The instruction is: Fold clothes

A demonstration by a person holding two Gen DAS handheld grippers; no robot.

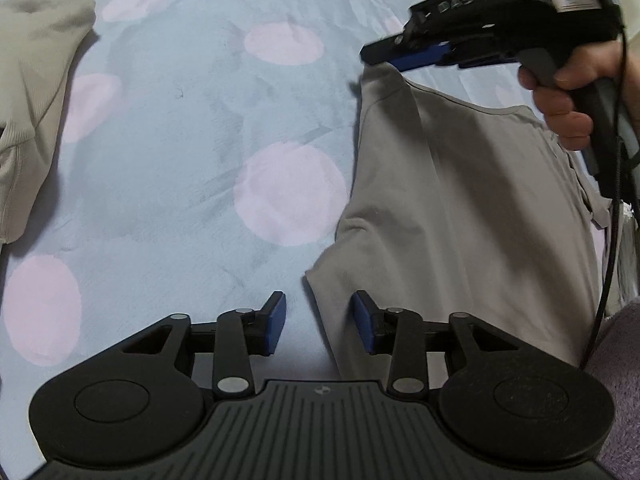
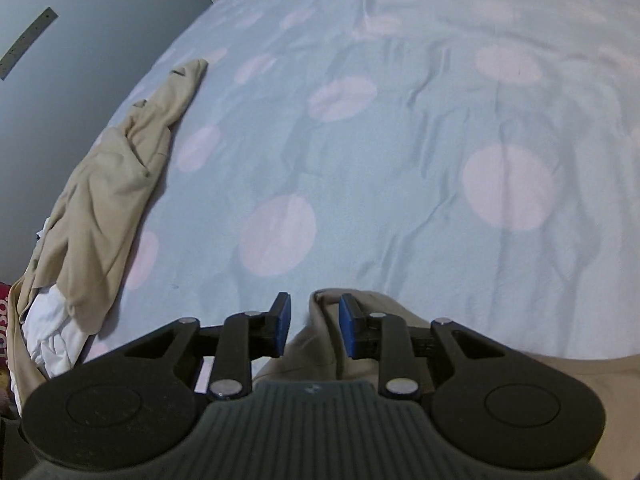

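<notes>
Matt grey cloth shirt (image 1: pixel 460 200)

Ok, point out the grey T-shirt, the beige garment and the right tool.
grey T-shirt (image 1: pixel 460 200), left wrist view, on its flat body.
beige garment (image 2: pixel 104 200), right wrist view, on its crumpled middle.
right tool (image 1: pixel 394 54), left wrist view, between its fingertips at the shirt's corner.

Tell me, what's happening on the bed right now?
Left gripper open, straddling the grey cotton shirt edge. Right gripper open over its corner. Beige crumpled garment lies apart on the dotted blue sheet.
</notes>
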